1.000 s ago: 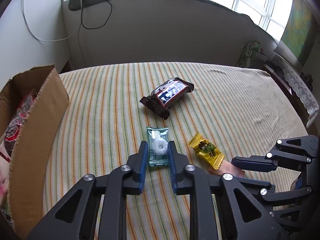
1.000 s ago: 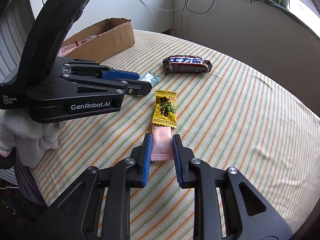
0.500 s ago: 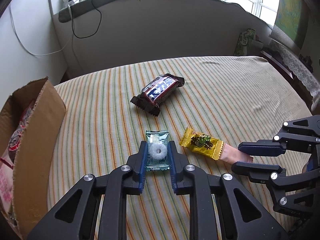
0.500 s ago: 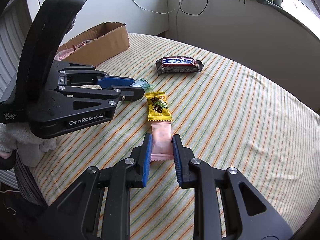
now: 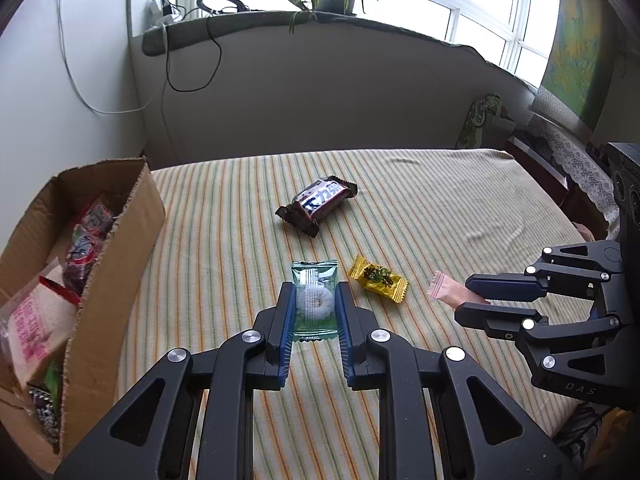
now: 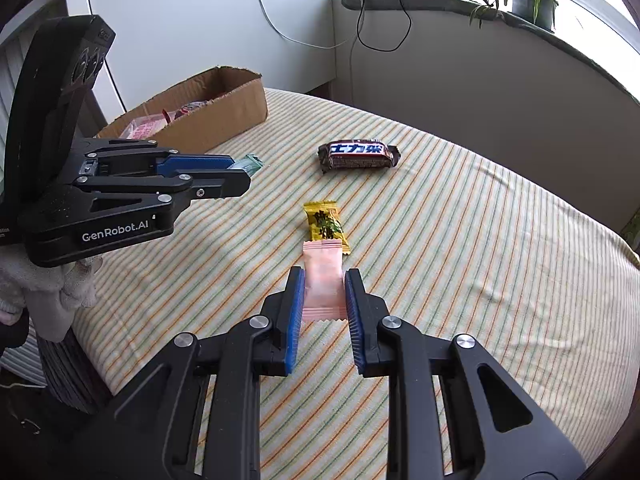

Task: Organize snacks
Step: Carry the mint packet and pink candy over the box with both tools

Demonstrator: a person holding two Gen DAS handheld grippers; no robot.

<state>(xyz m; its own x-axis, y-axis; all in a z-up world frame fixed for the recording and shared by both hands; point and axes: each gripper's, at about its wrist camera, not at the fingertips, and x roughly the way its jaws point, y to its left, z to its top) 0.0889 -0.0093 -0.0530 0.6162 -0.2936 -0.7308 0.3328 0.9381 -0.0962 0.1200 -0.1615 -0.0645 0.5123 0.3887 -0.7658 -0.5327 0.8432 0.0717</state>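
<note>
the left gripper (image 5: 315, 308) was clamped on a clear green square sachet with a white ring sweet (image 5: 314, 300), held flat with its length along the fingers, while the right gripper (image 6: 323, 294) pinched a pale pink oblong candy wrapper (image 6: 323, 280), its long axis also along the fingers. on the striped tablecloth (image 6: 460, 240) lay a yellow candy wrapper (image 6: 326, 226) pointing away and a brown chocolate bar (image 6: 359, 155) with white chinese characters lying crosswise. "genrobot.ai" showed on the left gripper; an open cardboard box (image 5: 116, 240) of snacks stood at the left.
</note>
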